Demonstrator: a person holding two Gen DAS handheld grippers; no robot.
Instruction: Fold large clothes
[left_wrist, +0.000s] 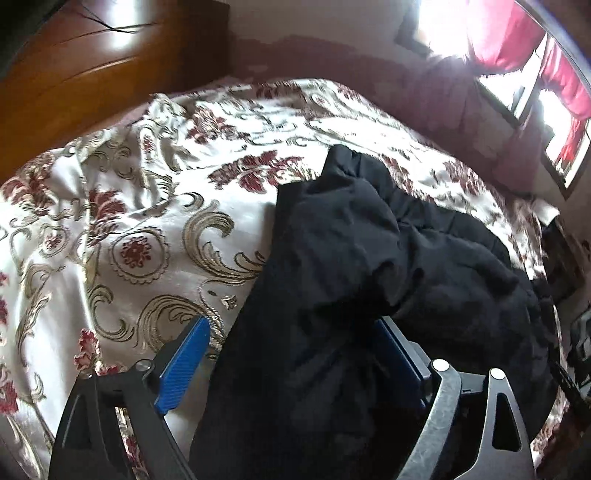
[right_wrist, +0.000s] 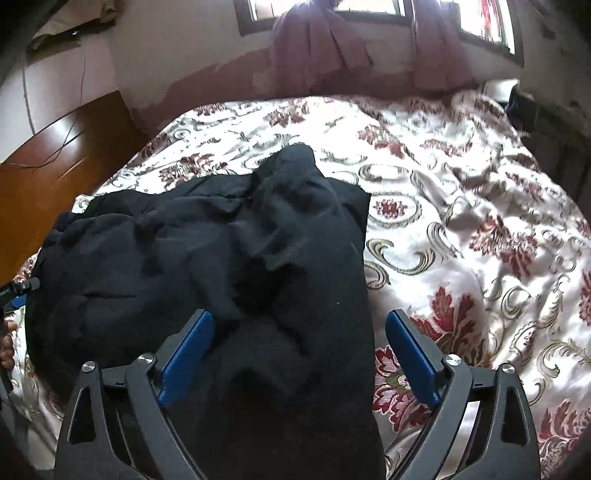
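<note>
A black garment (left_wrist: 369, 240) lies crumpled on a floral bedspread (left_wrist: 129, 221). My left gripper (left_wrist: 295, 321) hangs just above the garment's near edge. Its blue pads (left_wrist: 184, 362) stand wide apart, and the cloth runs between them without being pinched. In the right wrist view the same garment (right_wrist: 221, 240) spreads to the left over the bedspread (right_wrist: 461, 221). My right gripper (right_wrist: 299, 314) is open too. A fold of the cloth lies loose between its blue pads (right_wrist: 410, 354). The left gripper (right_wrist: 18, 291) and a hand (right_wrist: 5, 343) show at the left edge.
A wooden headboard (left_wrist: 74, 74) (right_wrist: 55, 155) stands on the left side of the bed. Windows with red-pink curtains (right_wrist: 321, 48) (left_wrist: 517, 37) line the far wall. A dark object (right_wrist: 517, 103) sits at the bed's far right corner. Rumpled bedspread stretches to the right of the garment.
</note>
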